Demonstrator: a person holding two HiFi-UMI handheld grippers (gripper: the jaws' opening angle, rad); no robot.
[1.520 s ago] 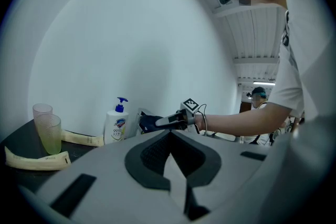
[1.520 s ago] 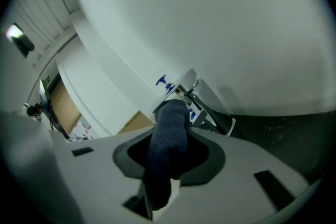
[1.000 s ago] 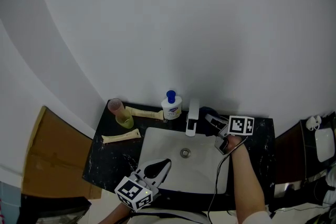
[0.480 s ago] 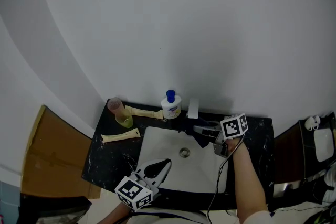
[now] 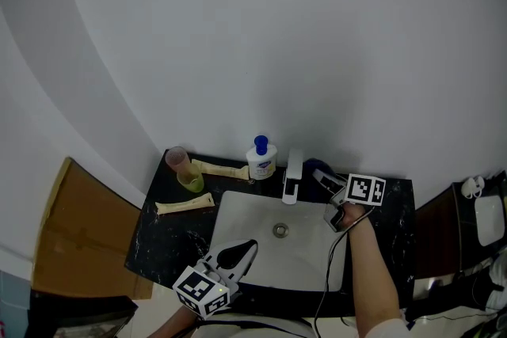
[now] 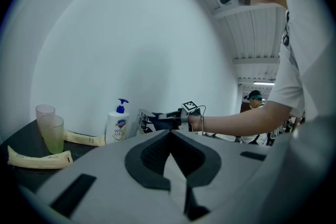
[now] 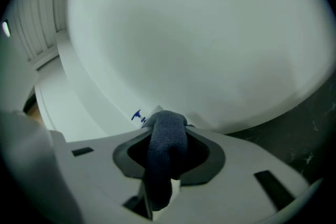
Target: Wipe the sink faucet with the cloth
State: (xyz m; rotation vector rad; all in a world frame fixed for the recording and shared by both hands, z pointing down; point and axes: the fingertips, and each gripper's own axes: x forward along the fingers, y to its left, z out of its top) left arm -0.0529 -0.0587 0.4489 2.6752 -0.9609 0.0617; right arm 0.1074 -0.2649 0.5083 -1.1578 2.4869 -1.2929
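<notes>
Right tongs (image 5: 323,181) grip the cloth (image 7: 165,149) just right of the faucet (image 5: 293,174). Left tongs (image 5: 242,252), closed and empty, hover over the sink (image 5: 255,211).

Soap bottle label (image 6: 116,126) — blue logo, print unreadable.

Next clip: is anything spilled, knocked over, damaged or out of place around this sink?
Nothing stands out. The soap bottle and cups stand upright on the dark counter. Two cream tubes lie flat left of the sink, which looks like ordinary storage. No spill or damage shows.
</notes>
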